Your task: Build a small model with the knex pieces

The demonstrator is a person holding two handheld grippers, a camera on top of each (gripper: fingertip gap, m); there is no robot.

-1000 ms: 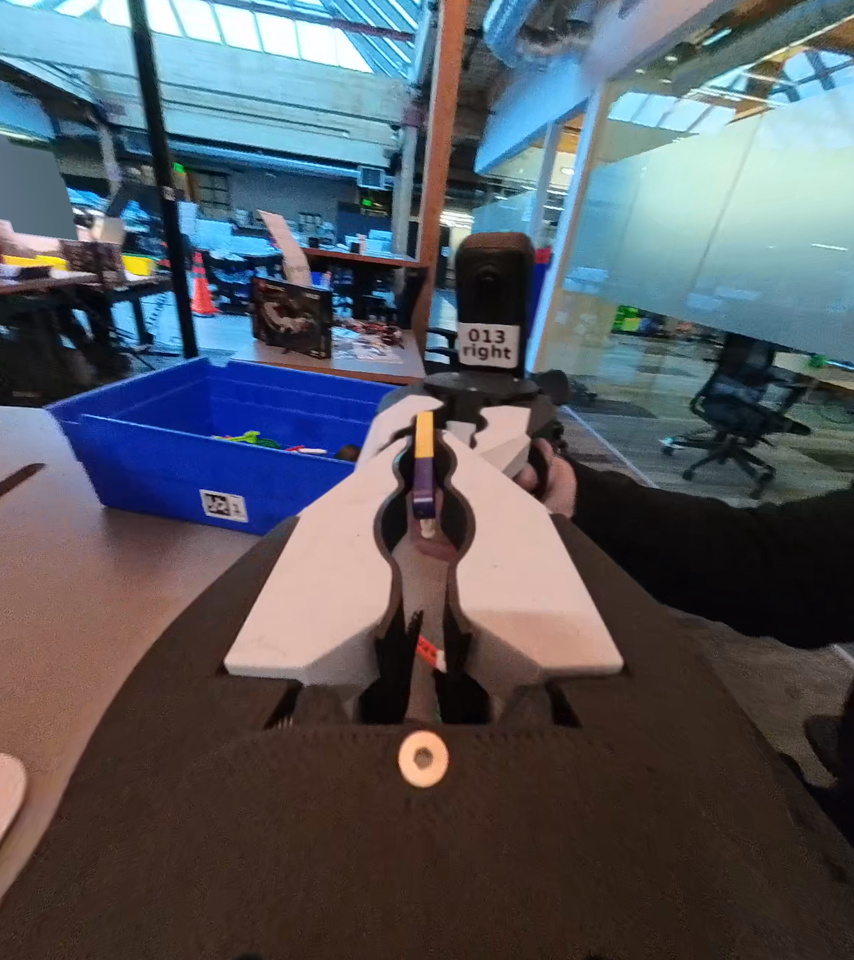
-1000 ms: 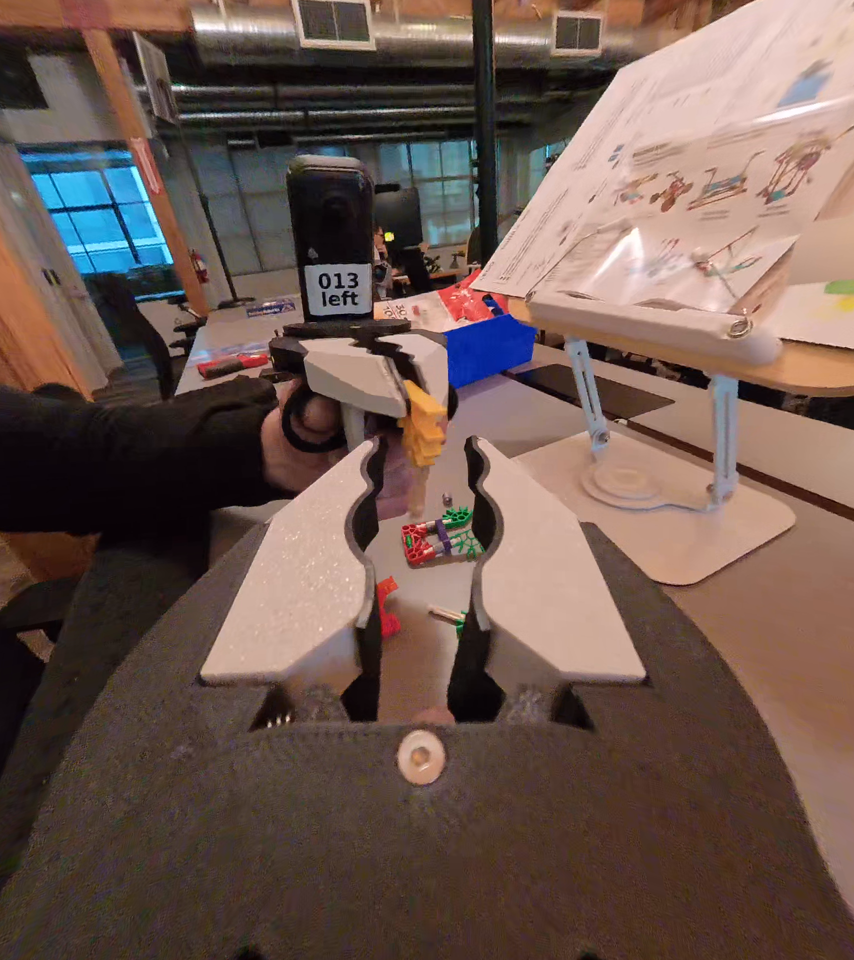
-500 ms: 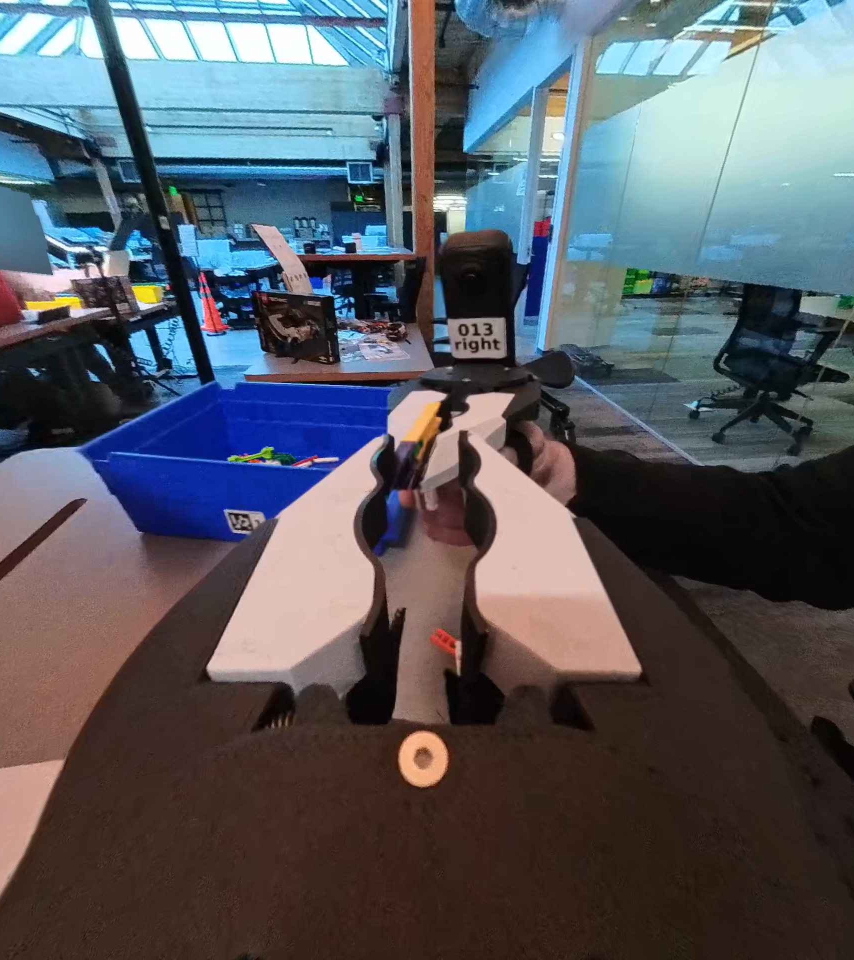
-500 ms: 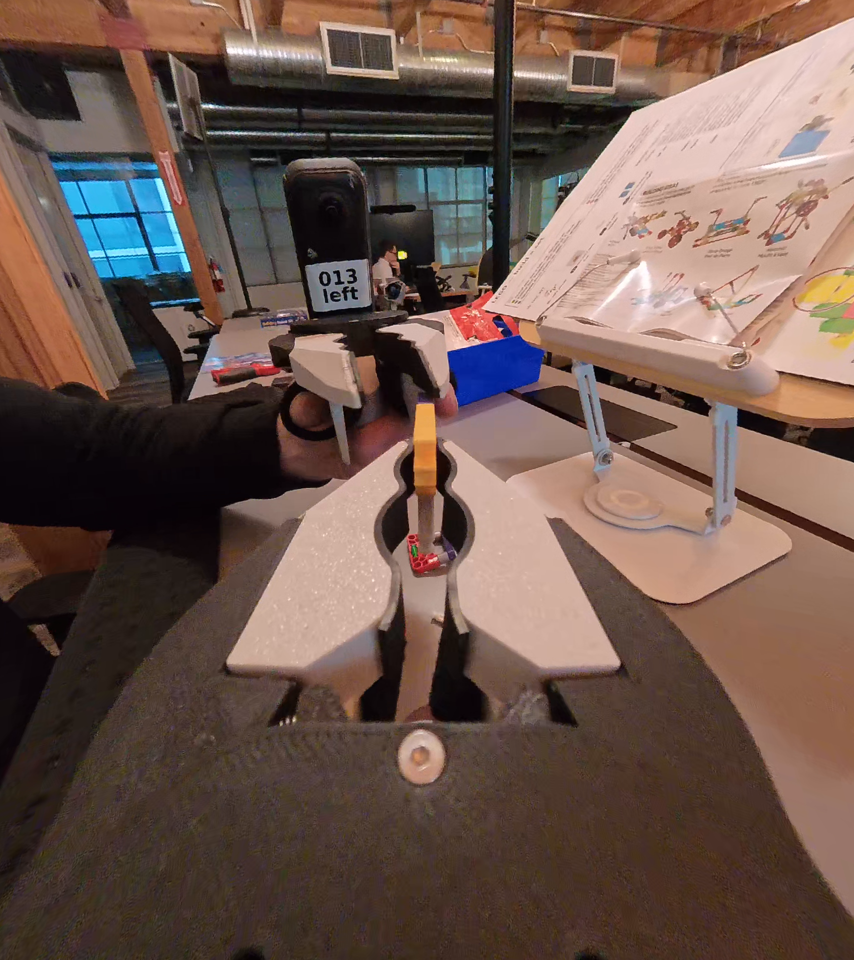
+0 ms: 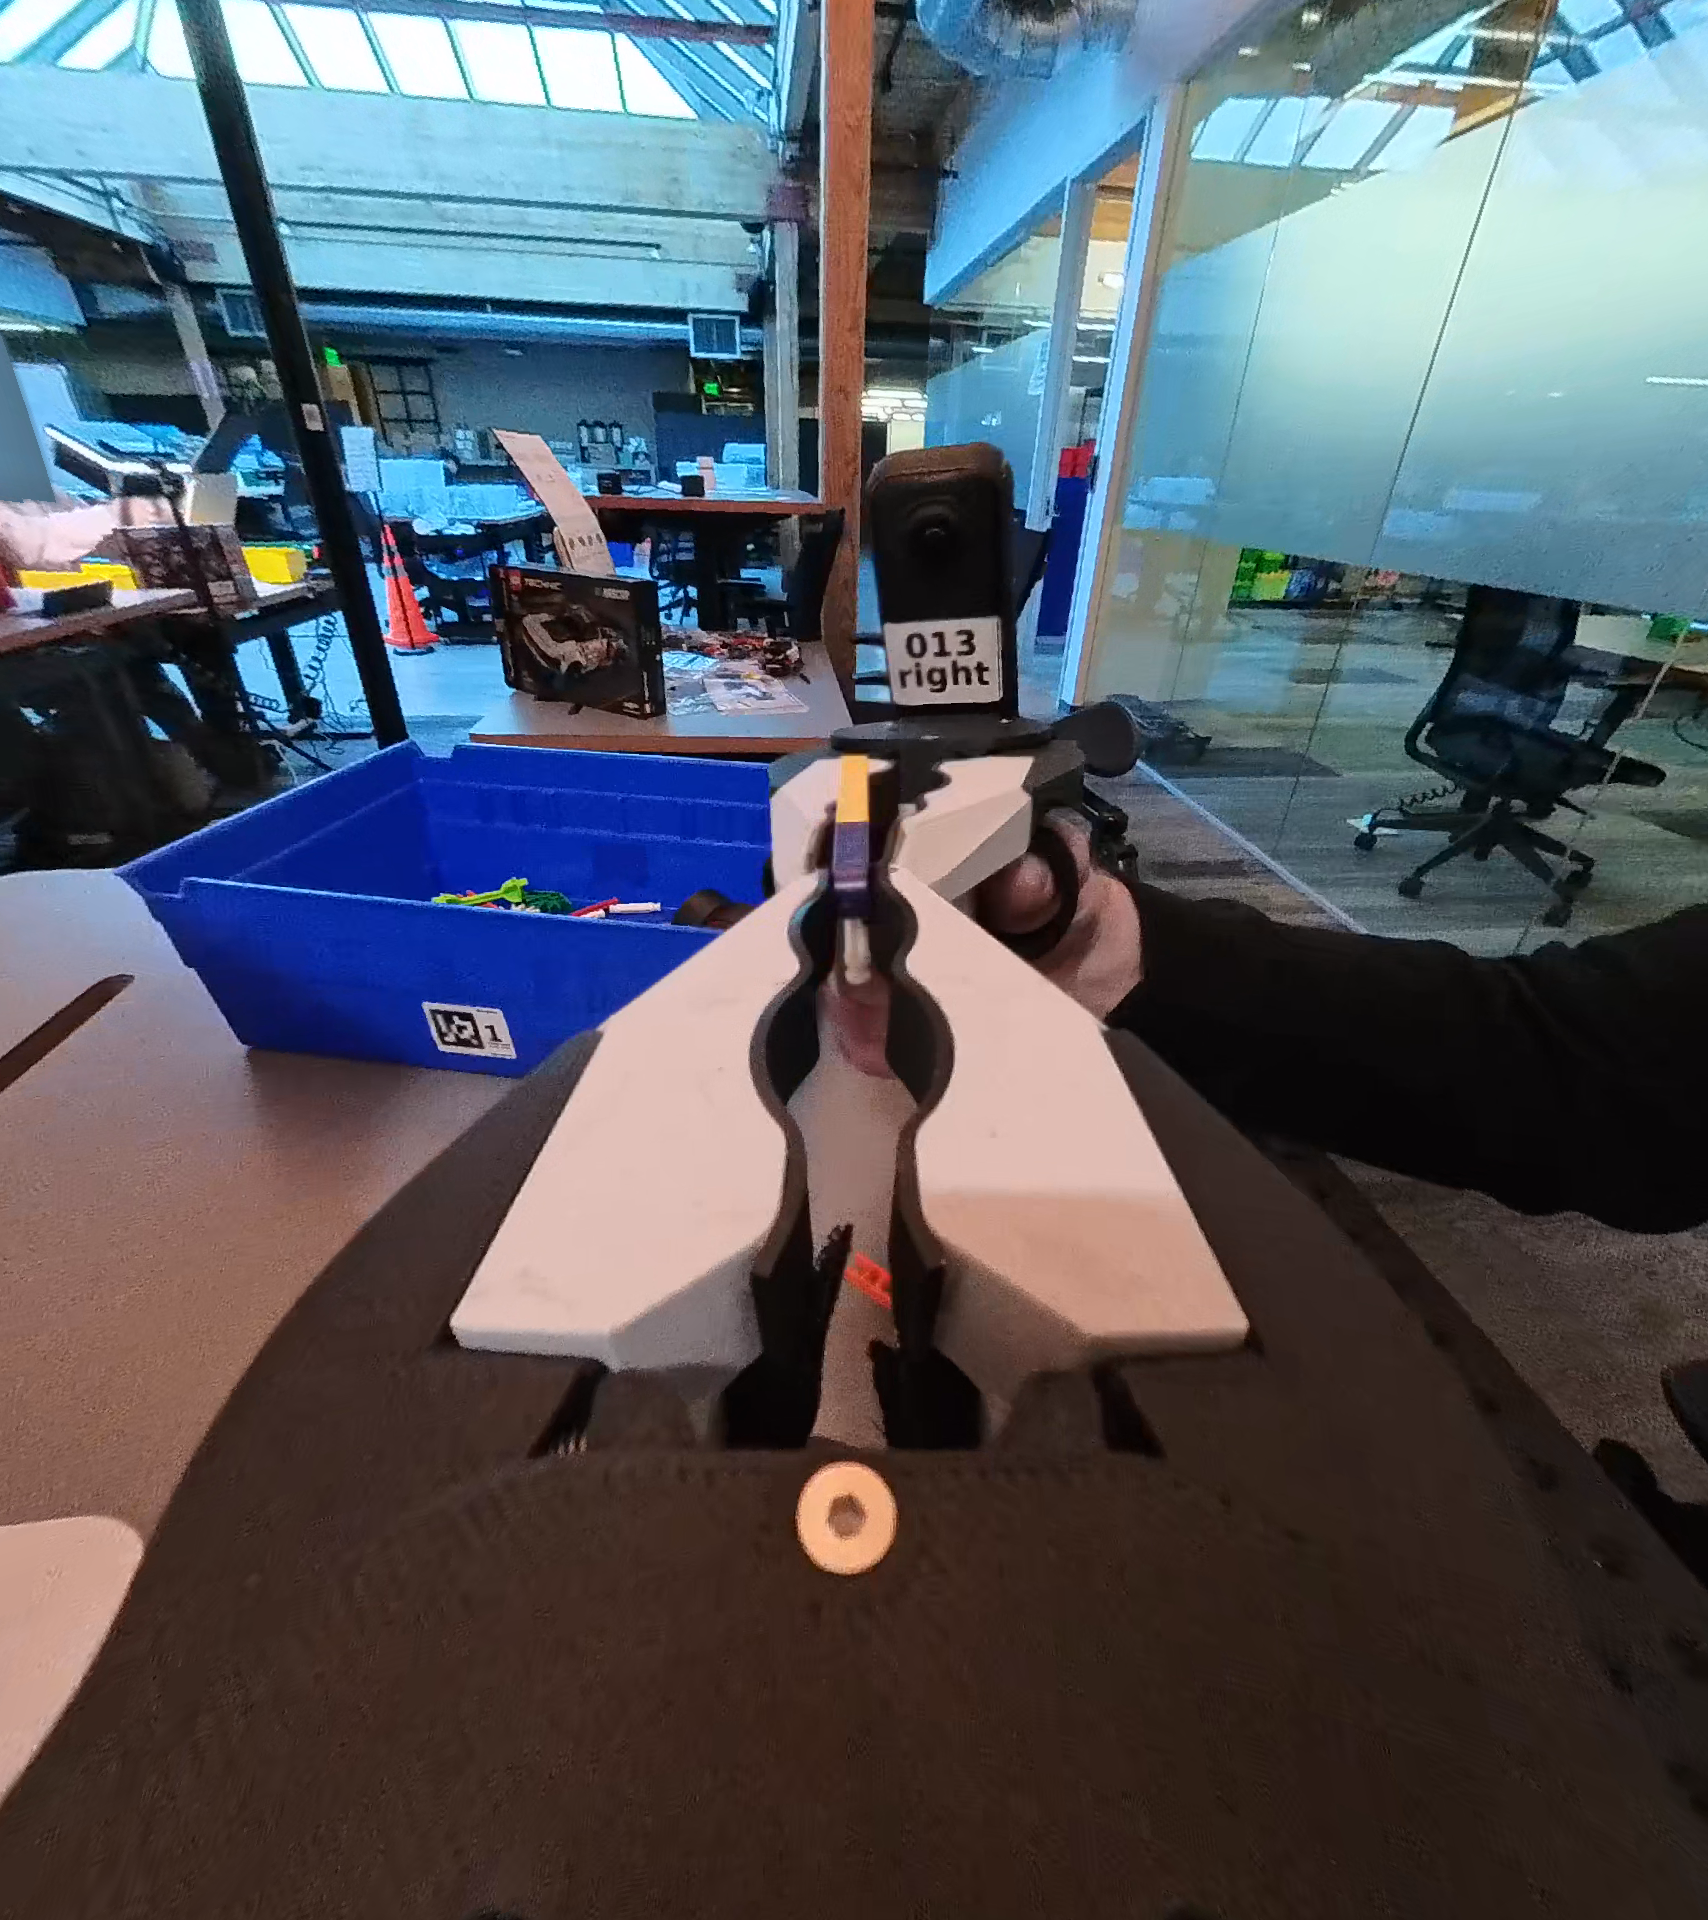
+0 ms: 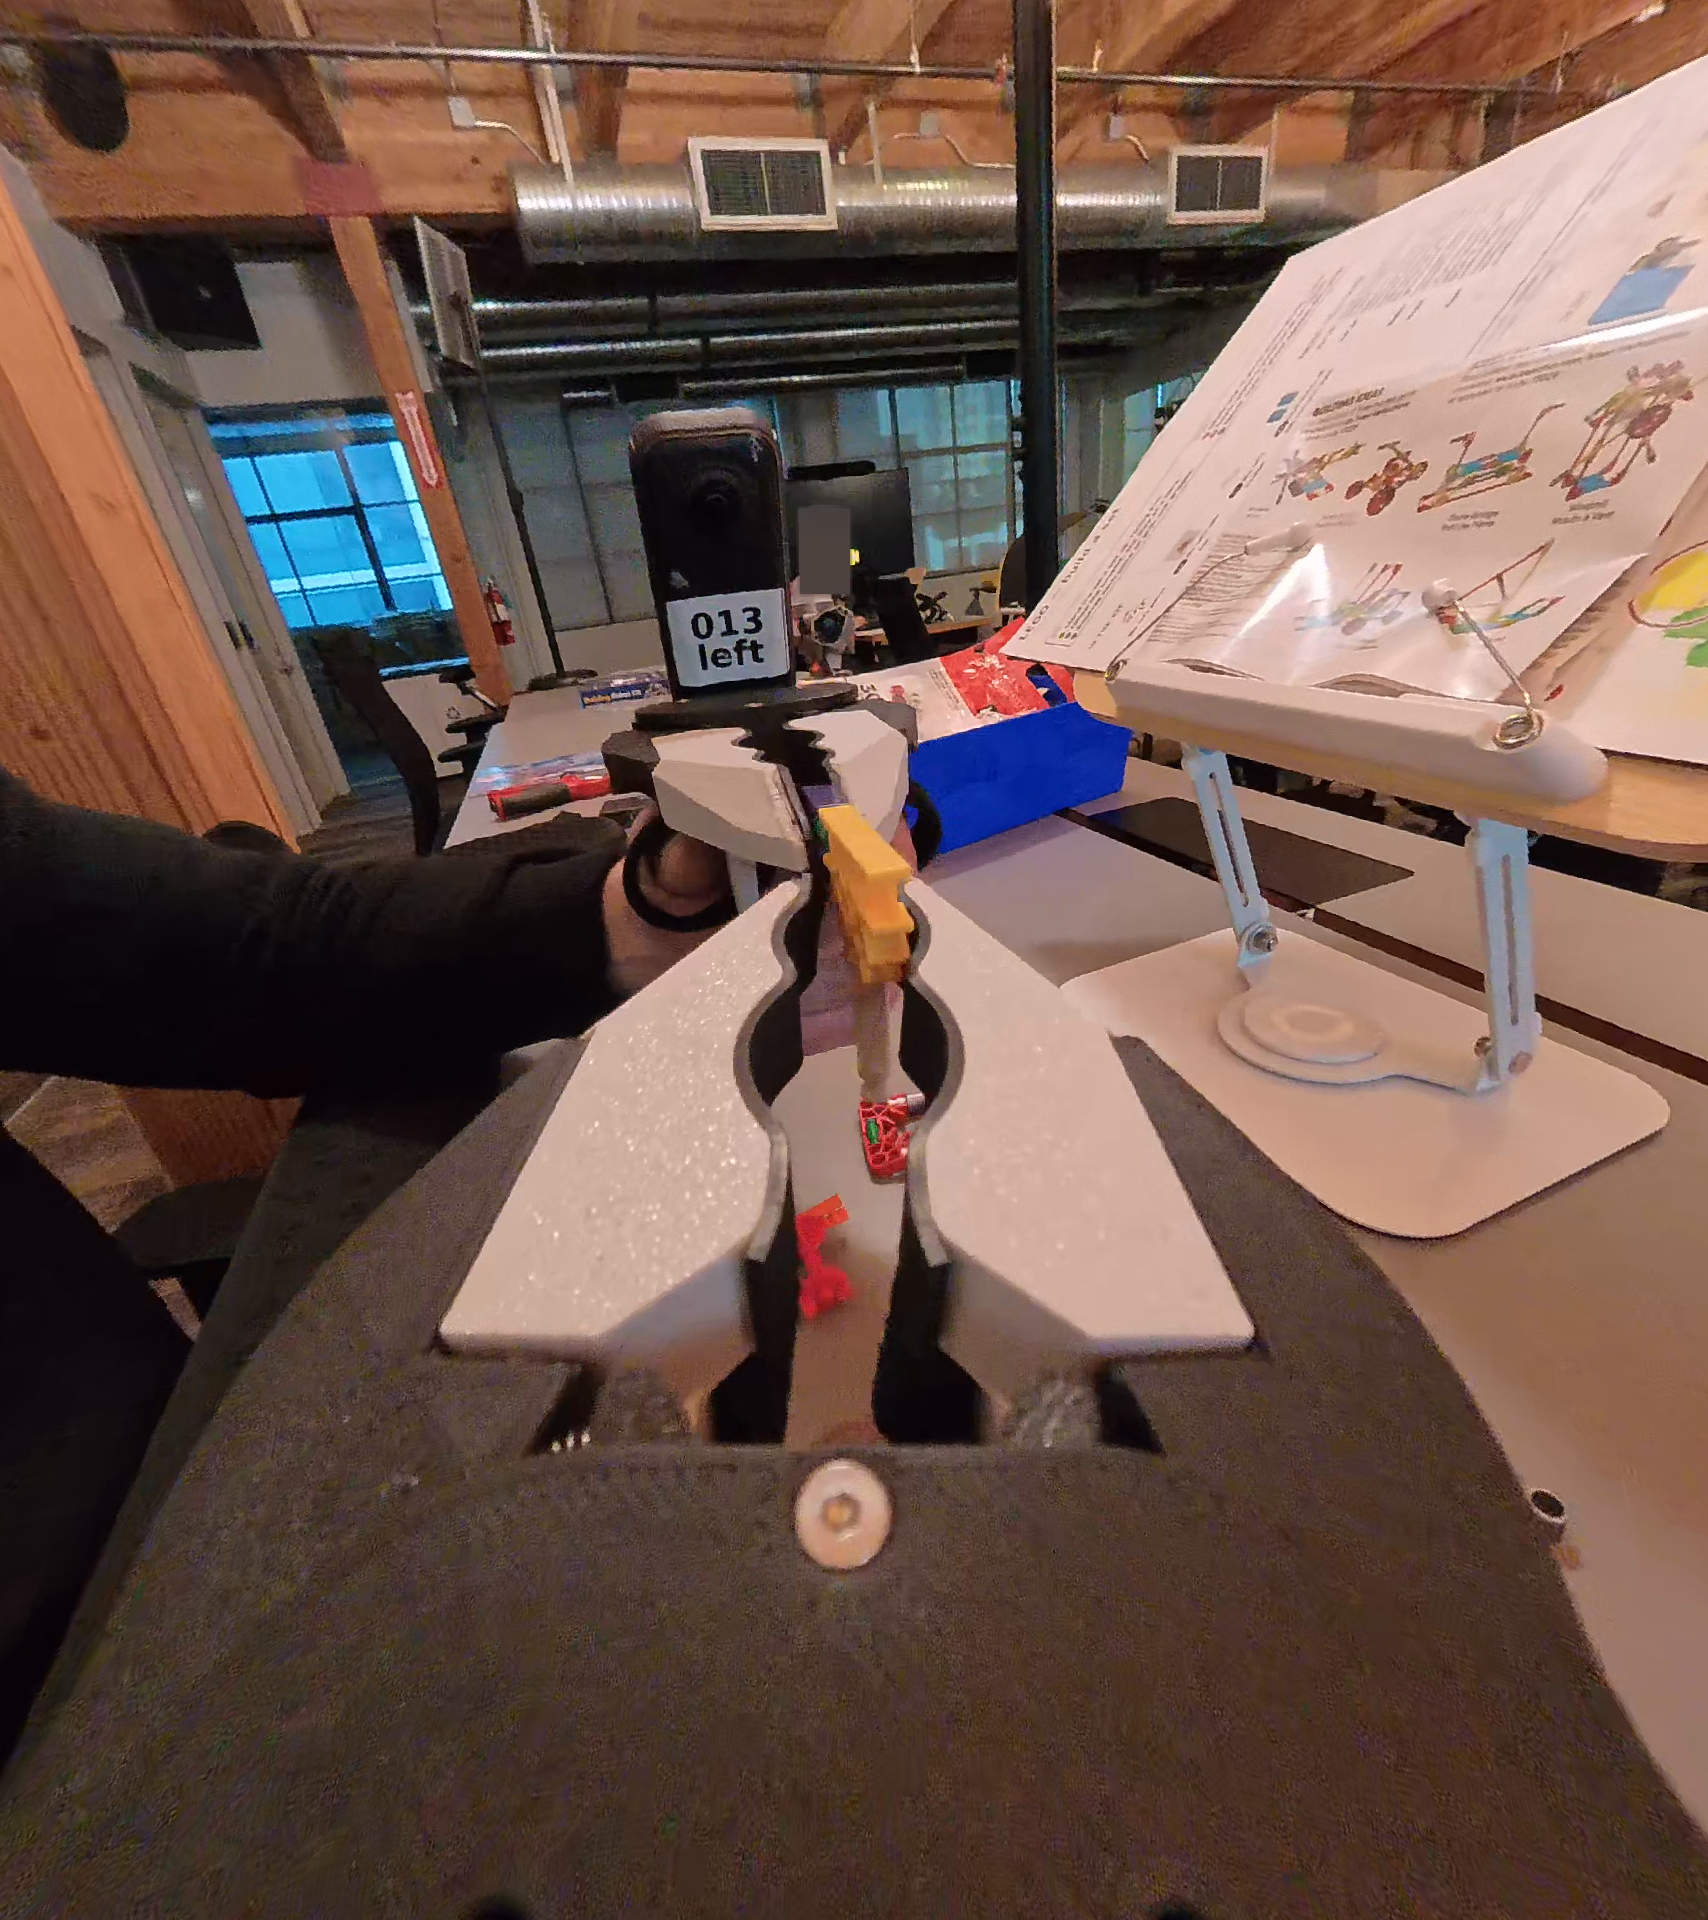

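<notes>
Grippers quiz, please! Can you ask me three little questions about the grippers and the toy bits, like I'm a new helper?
1. True or false: the blue bin is empty.
2. The right gripper pinches a yellow piece. Which piece does the left gripper pinch? A. red B. purple C. green
3. Fill in: the picture sheet leans on a white ____.

Key
1. False: coloured bits lie in it.
2. B, the purple piece.
3. stand
</notes>
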